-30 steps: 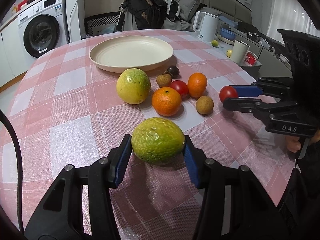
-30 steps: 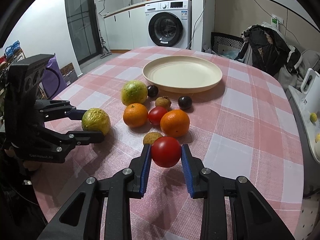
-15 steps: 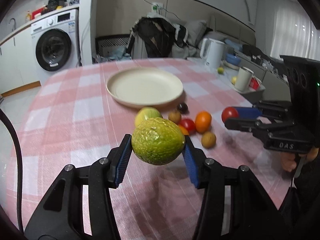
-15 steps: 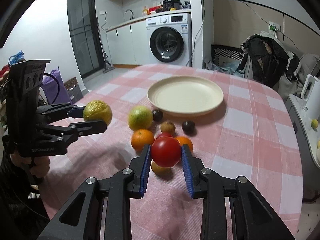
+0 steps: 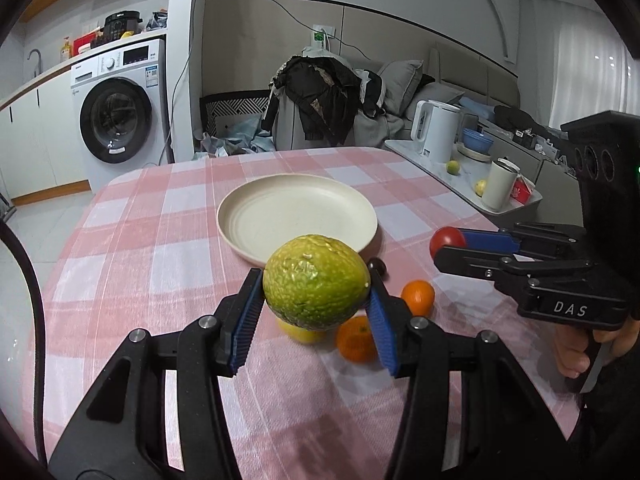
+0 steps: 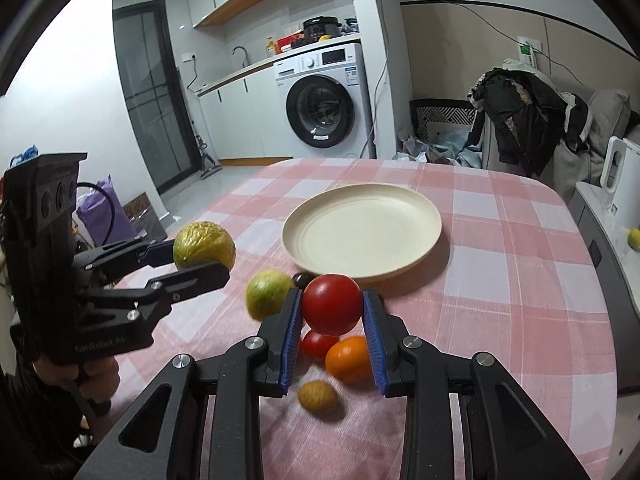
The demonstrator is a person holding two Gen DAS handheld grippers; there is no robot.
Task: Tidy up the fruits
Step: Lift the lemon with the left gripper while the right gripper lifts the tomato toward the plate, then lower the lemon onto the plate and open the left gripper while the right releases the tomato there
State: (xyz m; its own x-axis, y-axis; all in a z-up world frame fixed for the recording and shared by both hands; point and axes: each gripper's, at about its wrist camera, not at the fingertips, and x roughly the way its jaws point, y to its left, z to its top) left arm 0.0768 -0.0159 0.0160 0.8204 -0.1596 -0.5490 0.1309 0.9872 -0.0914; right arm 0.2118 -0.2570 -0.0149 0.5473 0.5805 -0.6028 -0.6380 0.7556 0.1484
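My left gripper (image 5: 316, 312) grips the bumpy green round fruit (image 5: 316, 280), my right gripper (image 6: 332, 330) the smooth red tomato (image 6: 332, 304), both aloft. The empty cream round plate (image 6: 420, 248) lies straight ahead (seemingly nearer my right), beyond the loose fruit on the pink checked tablecloth (image 6: 500, 300).

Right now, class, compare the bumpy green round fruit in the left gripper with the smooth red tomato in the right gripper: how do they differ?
The bumpy green round fruit is mottled yellow-green; the smooth red tomato is evenly red. The green fruit's skin is rough and pitted; the tomato's is glossy. The green fruit looks larger, spreading the left gripper wider than the tomato spreads the right gripper. Both are roundish and held above the table.
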